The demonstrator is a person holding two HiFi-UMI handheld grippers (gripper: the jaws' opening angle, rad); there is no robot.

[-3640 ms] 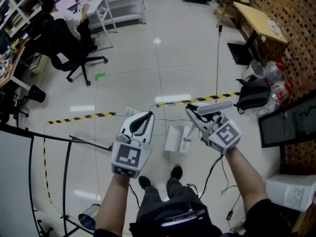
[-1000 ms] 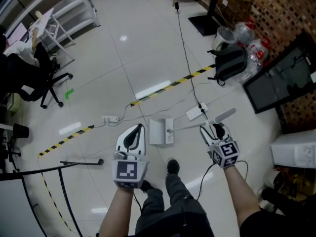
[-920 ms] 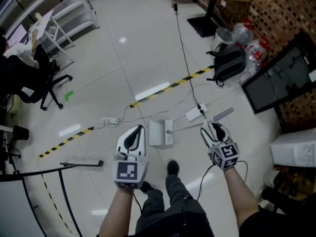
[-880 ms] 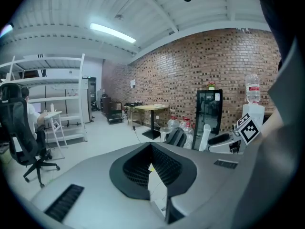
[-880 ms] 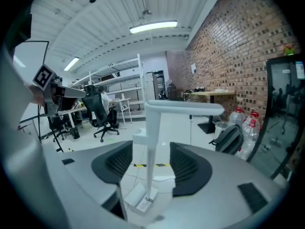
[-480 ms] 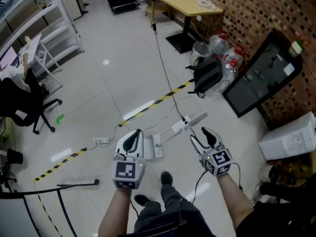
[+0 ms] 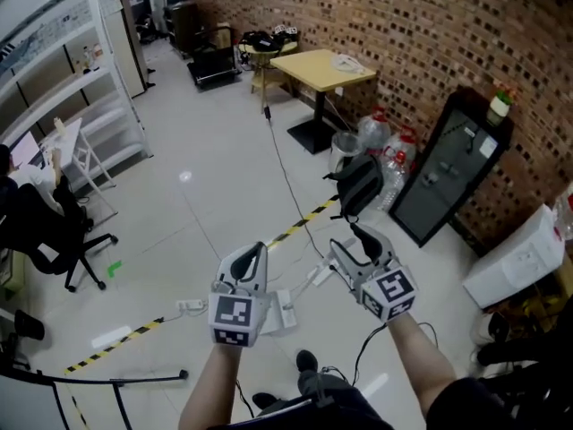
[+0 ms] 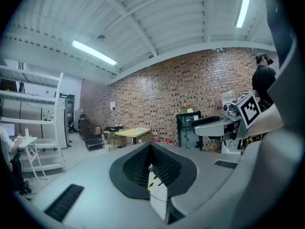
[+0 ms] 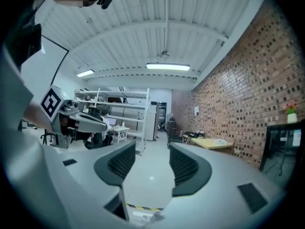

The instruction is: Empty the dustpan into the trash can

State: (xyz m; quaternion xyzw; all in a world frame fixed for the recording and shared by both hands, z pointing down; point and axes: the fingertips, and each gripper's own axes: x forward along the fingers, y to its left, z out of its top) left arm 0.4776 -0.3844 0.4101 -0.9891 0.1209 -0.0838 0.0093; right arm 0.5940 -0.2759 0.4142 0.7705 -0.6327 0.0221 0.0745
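The dustpan [image 7: 286, 312] is lying on the floor [image 7: 224, 195], ungrasped. The left hand-held gripper [image 7: 254, 256] is hovering shut, empty; the right hand-held gripper [image 7: 347, 240] is gaping empty, jaws just closing slightly. Next, probably: reaching down for it.

Wall [image 7: 430, 43], upper right: red-brown brick, scattered dark + pale bricks. Floor [image 7: 206, 150]: pale grey glossy tile. Tape [image 7: 304, 220], centre: yellow/blk stripes. Table [image 7: 322, 68], top centre: light yellow top, blk base. Dustpan [image 7: 285, 312]: white. Chair [image 7: 54, 240], left edge: blk. Shelving [image 7: 98, 106], upper left: white.
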